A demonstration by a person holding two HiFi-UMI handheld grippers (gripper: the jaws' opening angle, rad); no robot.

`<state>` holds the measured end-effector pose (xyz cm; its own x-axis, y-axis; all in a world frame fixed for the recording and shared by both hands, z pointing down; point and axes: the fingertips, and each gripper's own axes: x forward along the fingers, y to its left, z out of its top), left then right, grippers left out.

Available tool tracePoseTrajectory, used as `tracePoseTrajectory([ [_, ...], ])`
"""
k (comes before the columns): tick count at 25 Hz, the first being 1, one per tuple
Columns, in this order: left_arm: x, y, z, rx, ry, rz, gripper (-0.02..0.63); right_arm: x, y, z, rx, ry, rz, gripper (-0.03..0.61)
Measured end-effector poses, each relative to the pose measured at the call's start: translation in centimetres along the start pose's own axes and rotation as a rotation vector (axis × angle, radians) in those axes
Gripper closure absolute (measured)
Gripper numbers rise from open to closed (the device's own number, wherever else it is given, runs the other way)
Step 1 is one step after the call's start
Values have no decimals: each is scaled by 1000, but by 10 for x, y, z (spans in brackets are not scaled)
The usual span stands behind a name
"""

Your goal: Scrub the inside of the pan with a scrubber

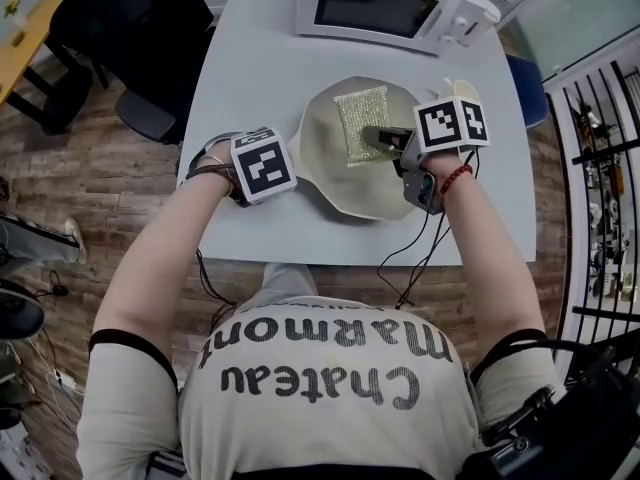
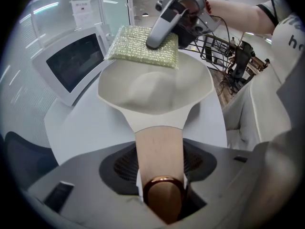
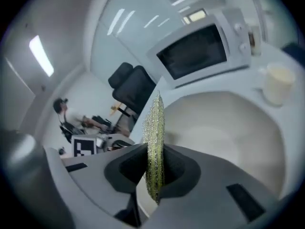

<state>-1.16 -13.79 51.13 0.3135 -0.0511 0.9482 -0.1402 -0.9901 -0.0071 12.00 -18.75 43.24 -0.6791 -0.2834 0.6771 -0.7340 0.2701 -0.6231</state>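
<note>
The right claw (image 1: 383, 138) is clenched on one edge of the gold-green mesh scrubber (image 1: 360, 123). The rest of the pad reaches left across the far half of the pan (image 1: 340, 178). In the right gripper view the scrubber (image 3: 155, 137) stands as a thin slab pinched between the jaws, so the hold covers little of it. A hard push or a long sideways stroke could fold the pad or drag it out of the claw.

The left claw (image 2: 161, 185) is closed round the pan's pale handle (image 2: 159, 147), close to its copper-coloured end ring (image 2: 163, 194). That handle looks smooth. If scrubbing force twists it in the jaws, the pan could swing or skate over the white worktop (image 1: 260, 78).

A cream cup (image 1: 462, 88) stands just beside the pan's far right rim, and a shove that way might knock it. The microwave (image 1: 385, 8) sits beyond the far rim.

The pan holds only the scrubber; I see no water, foam or food residue in it. The cup's contents cannot be made out. The microwave's door is closed.
</note>
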Motion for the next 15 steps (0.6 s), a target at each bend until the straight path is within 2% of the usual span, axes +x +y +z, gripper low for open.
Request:
tracePoseTrajectory([
  [2,1,0,-3,-2,0,0,382,27,19,-18,158,37,172,522],
  [3,1,0,-5,-4,0,1,382,40,23,-28,216,59,213,521],
  [5,2,0,-5,-7,3,3,383,60,25,-42,276,95,247,520],
  [7,2,1,-1,-9,9,6,383,73,24,-46,279,118,273,520],
  [12,3,-3,-1,-29,22,-8,391,92,20,-59,199,223,214,520],
  [15,3,-4,-2,-50,12,-16,391,102,12,-66,139,277,133,522],
])
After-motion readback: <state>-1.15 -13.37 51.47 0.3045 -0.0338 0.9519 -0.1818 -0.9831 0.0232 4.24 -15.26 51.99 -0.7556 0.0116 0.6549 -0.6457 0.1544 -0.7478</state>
